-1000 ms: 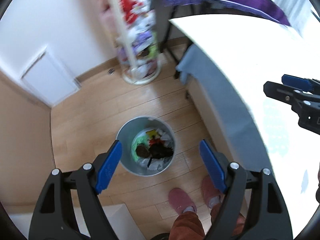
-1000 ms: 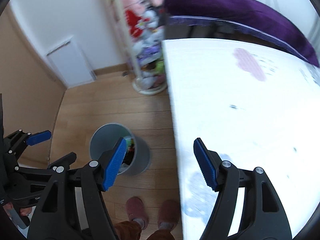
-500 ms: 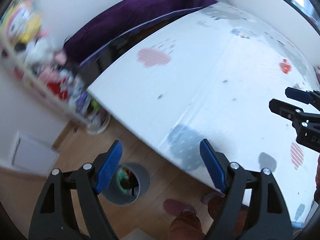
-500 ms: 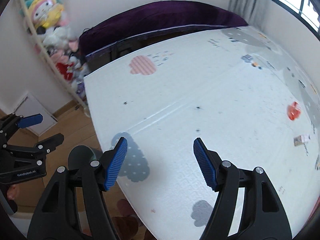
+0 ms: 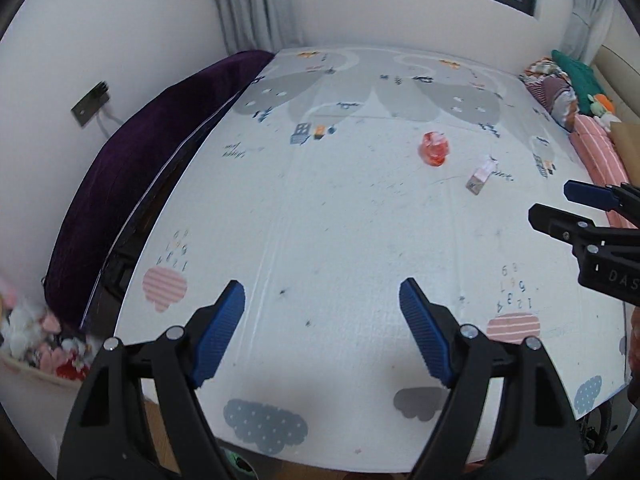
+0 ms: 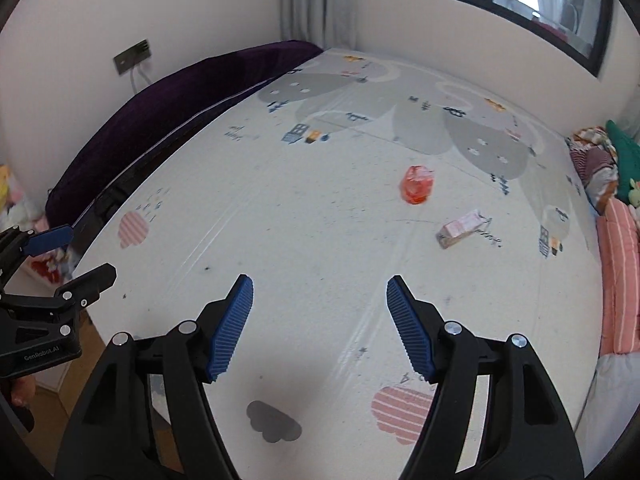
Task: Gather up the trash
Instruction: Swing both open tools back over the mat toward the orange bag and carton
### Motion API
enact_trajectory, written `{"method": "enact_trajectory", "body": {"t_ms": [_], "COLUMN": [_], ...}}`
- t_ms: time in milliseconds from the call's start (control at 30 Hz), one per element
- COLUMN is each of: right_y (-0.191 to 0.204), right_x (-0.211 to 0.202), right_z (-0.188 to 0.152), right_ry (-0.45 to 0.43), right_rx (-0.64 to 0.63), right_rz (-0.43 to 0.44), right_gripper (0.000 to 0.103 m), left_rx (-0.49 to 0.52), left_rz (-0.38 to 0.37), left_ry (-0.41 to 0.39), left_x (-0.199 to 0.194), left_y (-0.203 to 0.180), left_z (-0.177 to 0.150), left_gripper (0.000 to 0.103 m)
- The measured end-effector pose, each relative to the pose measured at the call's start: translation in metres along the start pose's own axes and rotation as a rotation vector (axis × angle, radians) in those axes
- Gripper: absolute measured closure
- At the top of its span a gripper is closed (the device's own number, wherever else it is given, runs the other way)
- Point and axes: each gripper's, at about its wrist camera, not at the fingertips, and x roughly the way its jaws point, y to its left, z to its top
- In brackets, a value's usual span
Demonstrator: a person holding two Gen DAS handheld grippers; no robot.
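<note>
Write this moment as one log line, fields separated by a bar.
left gripper open, empty | right gripper open, empty | red wrapper, pink carton on mat

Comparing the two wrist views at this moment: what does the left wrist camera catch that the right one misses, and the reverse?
Only the left wrist view shows the left gripper head-on, both fingers open, and a grey dotted cloud print at the mat's near edge. Only the right wrist view shows the right gripper head-on, also open. Both share the red crumpled wrapper, the small pink carton, the play mat and the purple cushion.
</note>
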Motion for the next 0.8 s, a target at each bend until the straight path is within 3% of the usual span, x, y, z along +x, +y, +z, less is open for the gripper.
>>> {"method": "enact_trajectory", "body": {"t_ms": [300,600,800], "right_y": [-0.080,-0.112,-0.132], "right_x": [-0.008,0.031,0.072], "right_z": [0.024,0.040,0.057], "right_ry": [-0.034,0.004,0.014], "right_rx": [0.215,0.358,0.437], "right_rz": [-0.149,-0.277,-0.323], "right_gripper": [0.036,0.036,0.036], "left_rx": [0.161,0.325,0.390], "left_rz": [-0.149,-0.290,-0.336], "left_ry": [-0.030,-0.038,-0.039], "left_x": [0.037,0.093,0.143], "left_y": [-0.064,-0.095,-0.109], "left_z": [0.067,0.127,0.160], "left_gripper": [0.023,0.023,0.023]}}
